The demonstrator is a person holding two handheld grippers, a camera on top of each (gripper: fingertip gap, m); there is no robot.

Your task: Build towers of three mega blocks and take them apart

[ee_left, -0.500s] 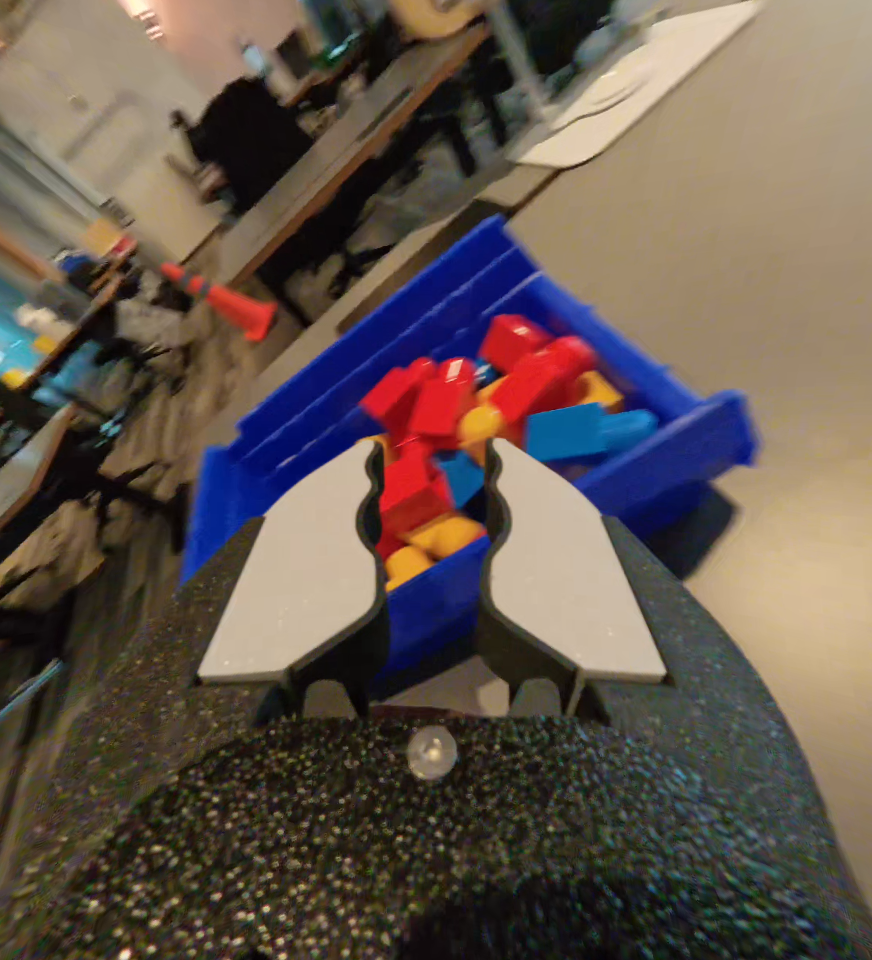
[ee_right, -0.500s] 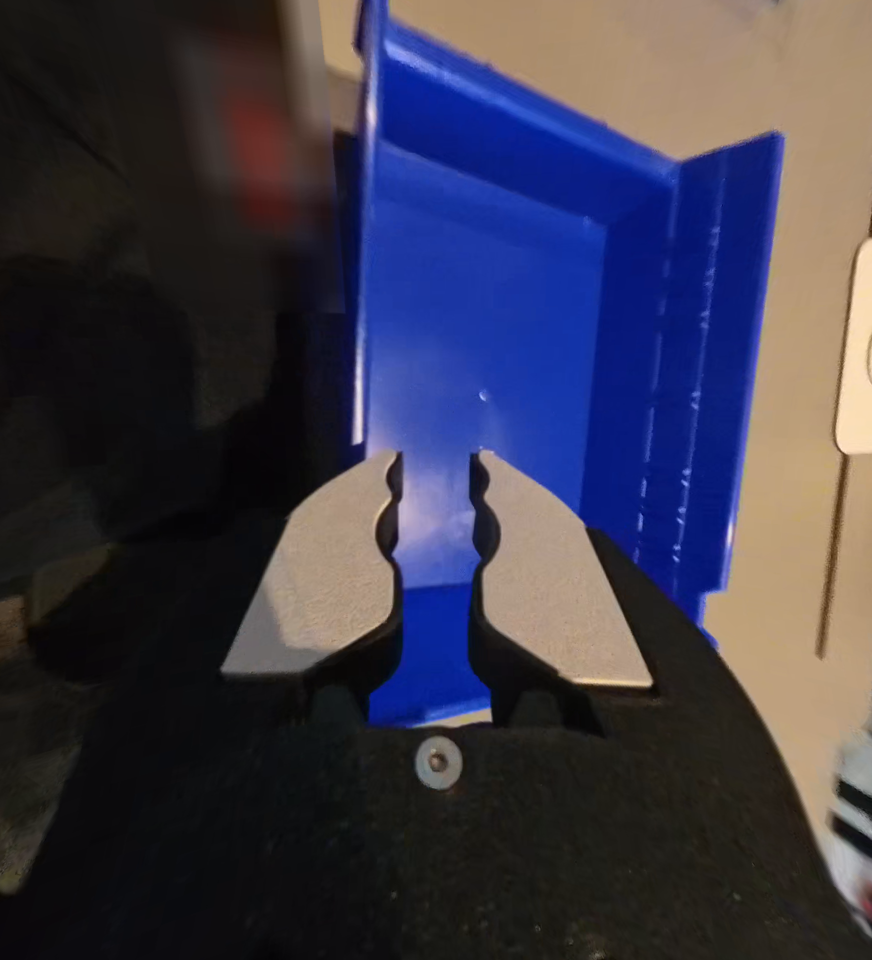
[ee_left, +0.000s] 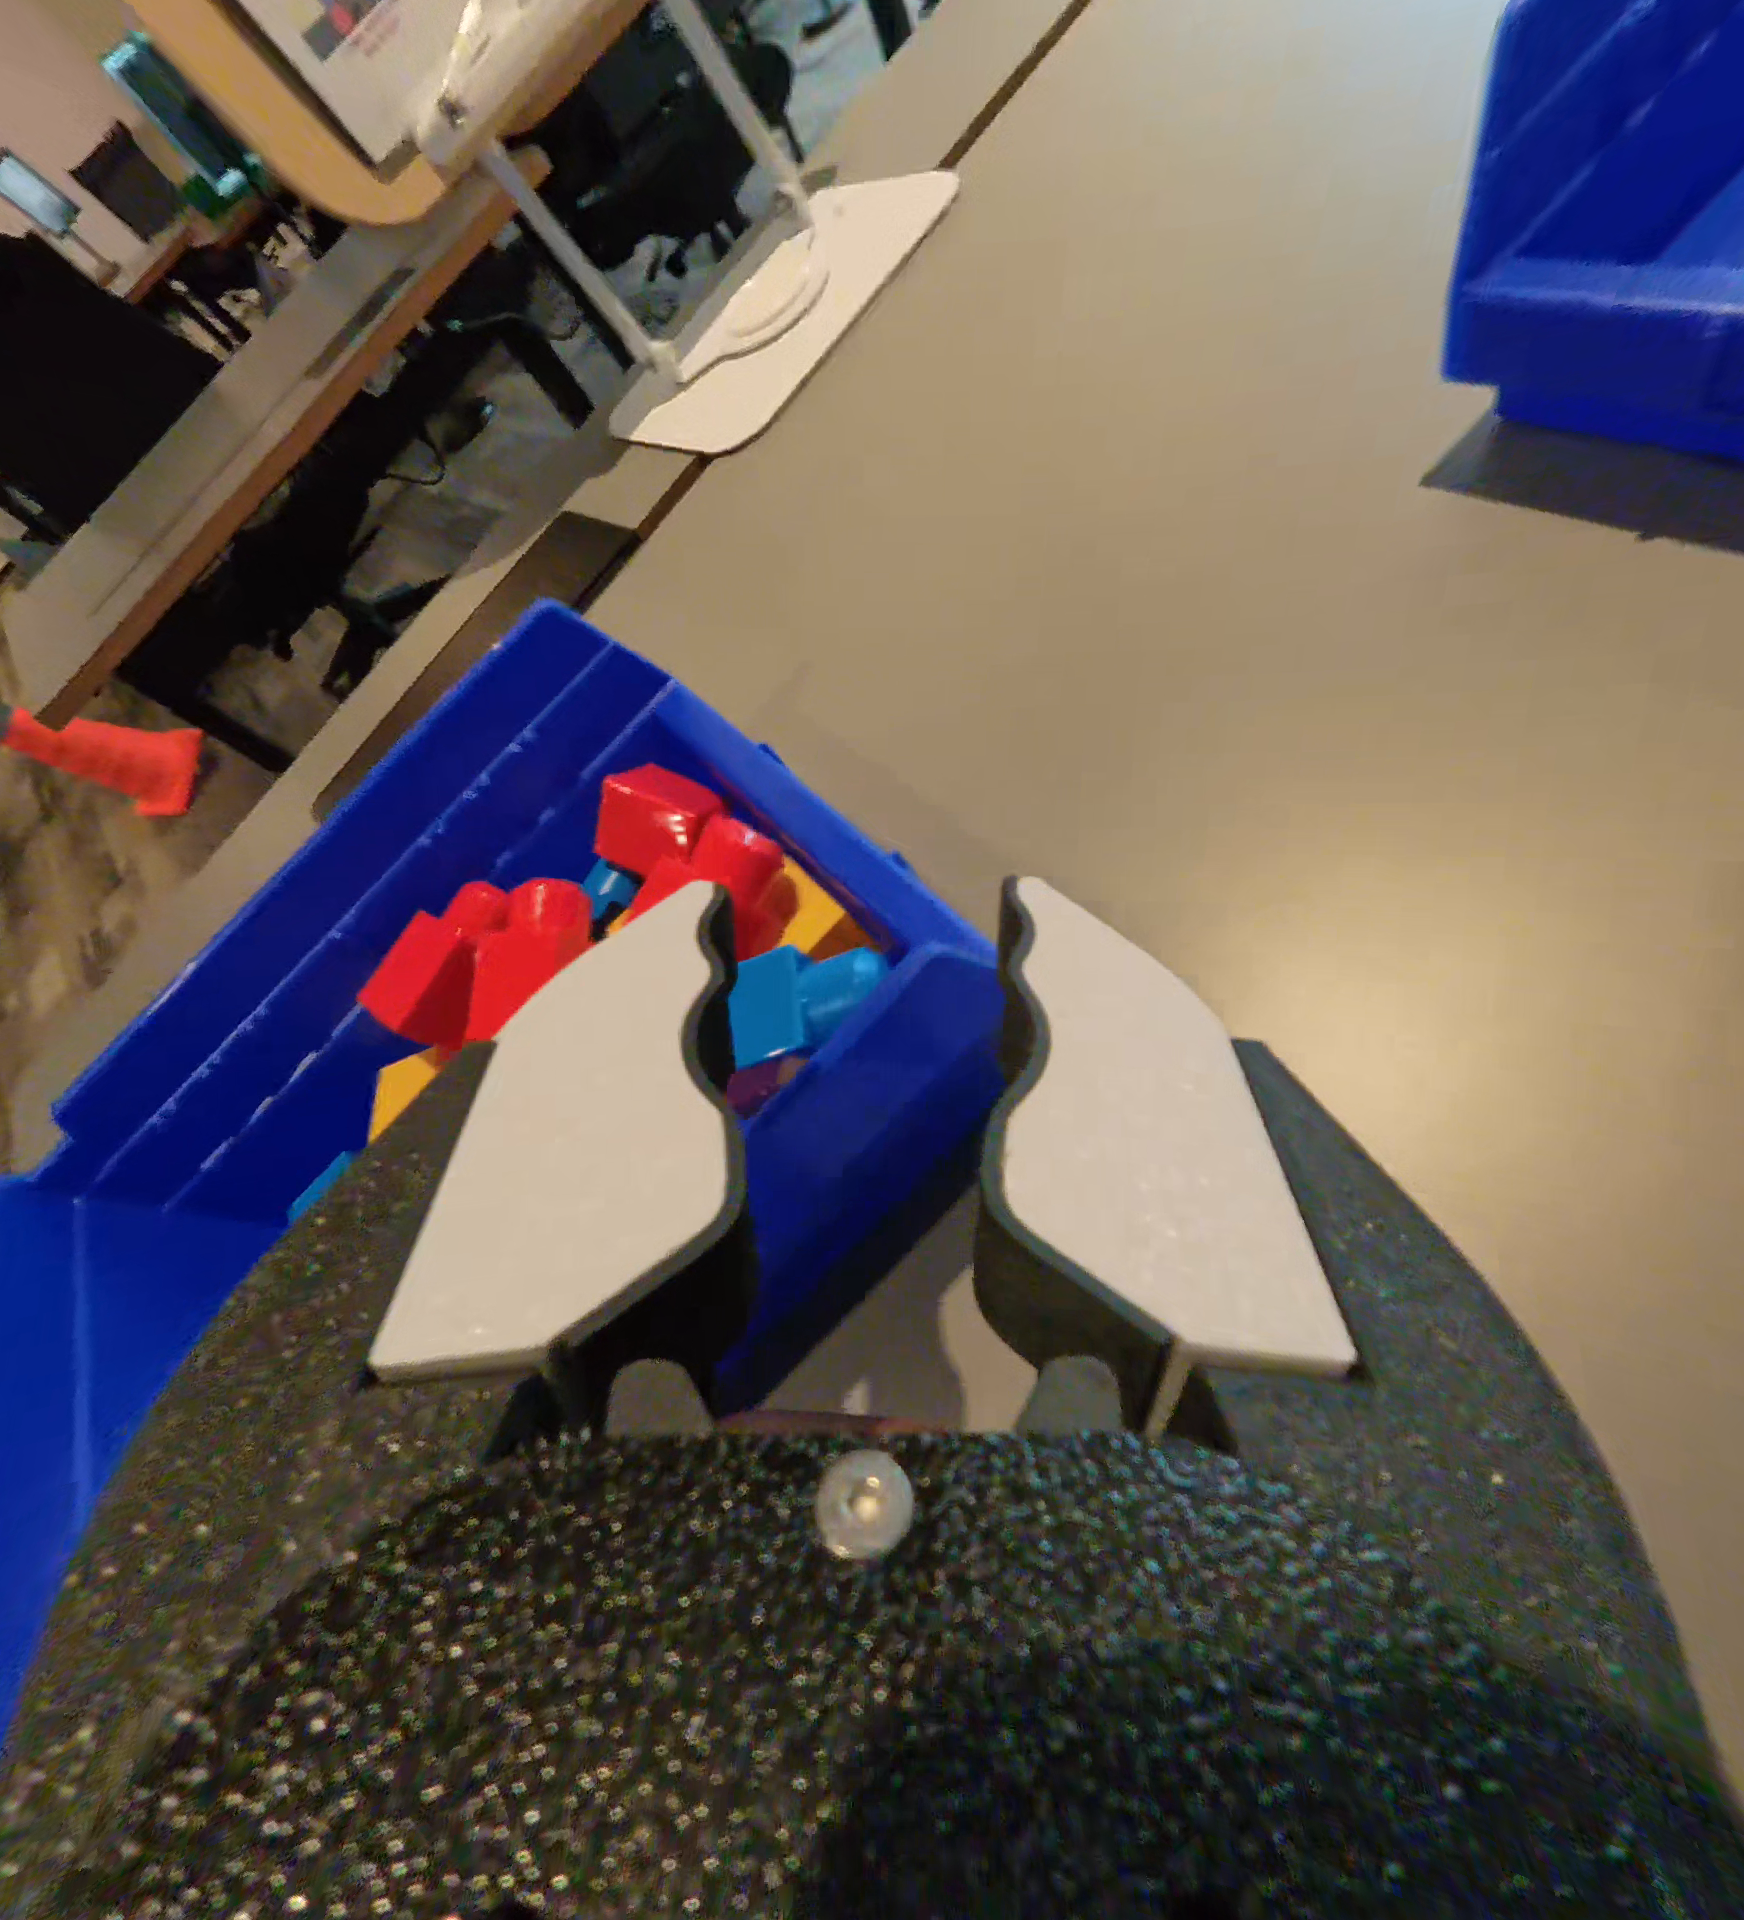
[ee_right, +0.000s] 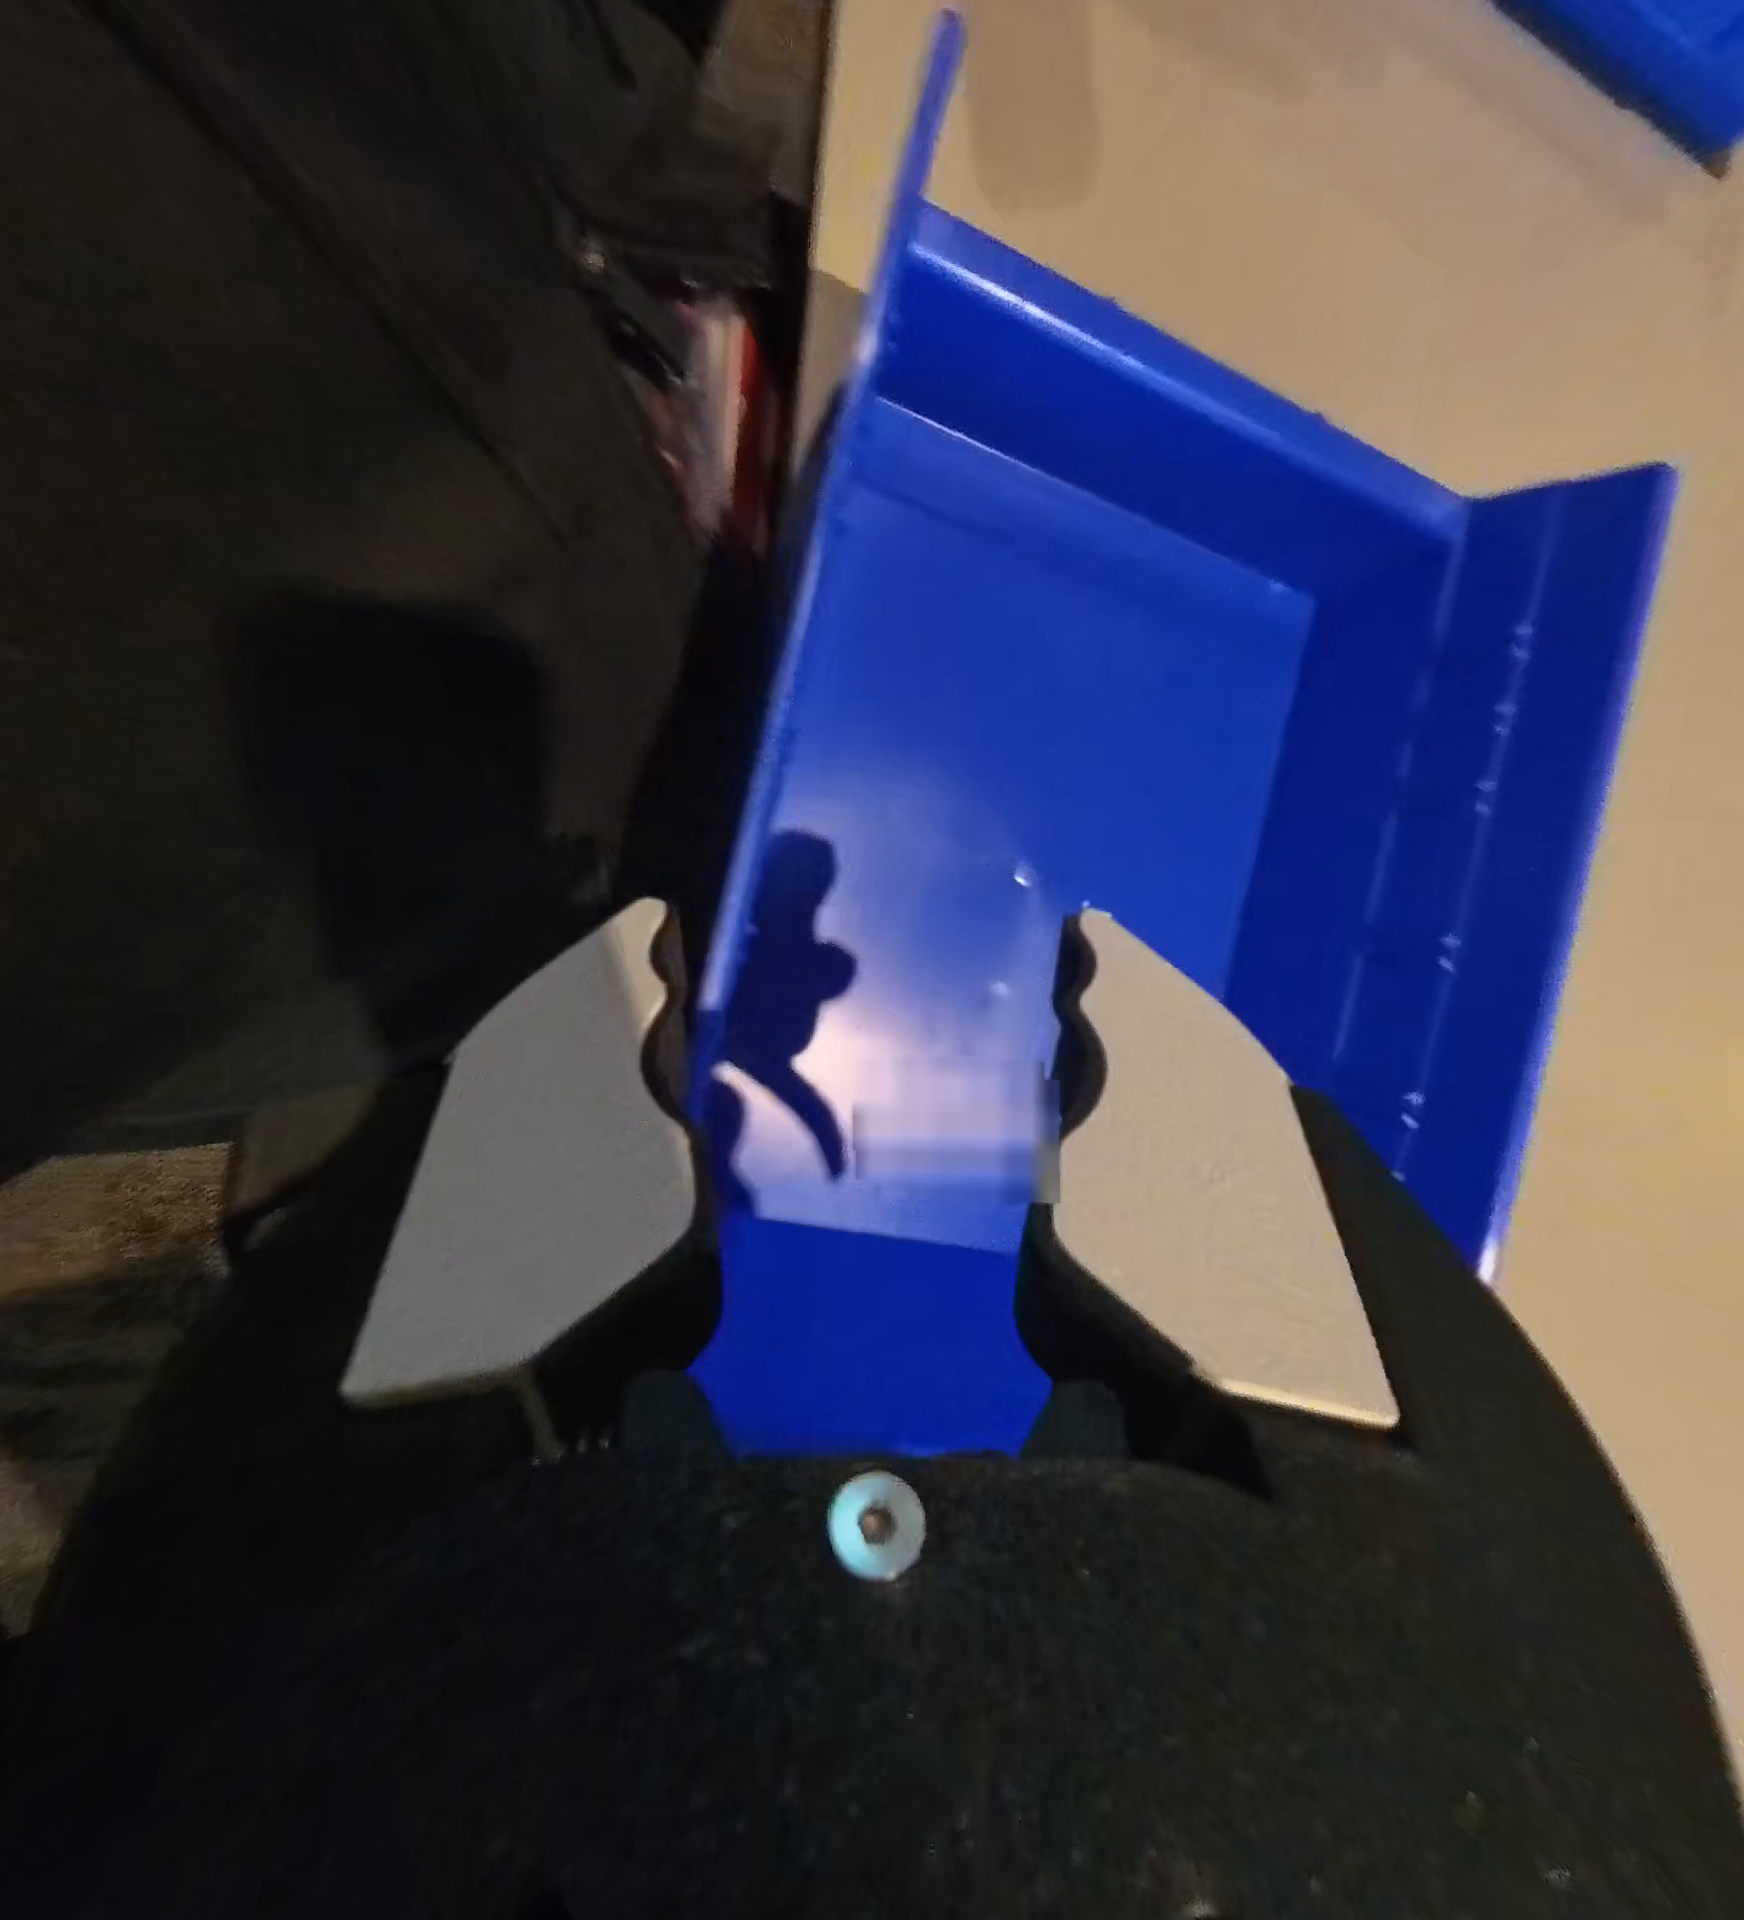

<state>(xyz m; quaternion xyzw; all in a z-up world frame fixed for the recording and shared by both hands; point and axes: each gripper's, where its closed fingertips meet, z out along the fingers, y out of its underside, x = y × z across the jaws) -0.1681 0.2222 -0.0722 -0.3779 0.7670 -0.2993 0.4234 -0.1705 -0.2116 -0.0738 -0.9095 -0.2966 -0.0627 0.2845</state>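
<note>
Both tools wider apart, left tool (ee_left: pixel 857 914) tilted, right tool (ee_right: pixel 873 914)

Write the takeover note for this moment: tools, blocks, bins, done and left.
Left tool: open, empty, above the near corner of the blue bin of blocks.
Right tool: open, empty, over the empty blue bin.
Blocks: red, light blue and yellow ones all lie loose in the left bin; none on the table.
Done: no tower visible.
Left: pick the first block, stack three, then take them apart.
</note>
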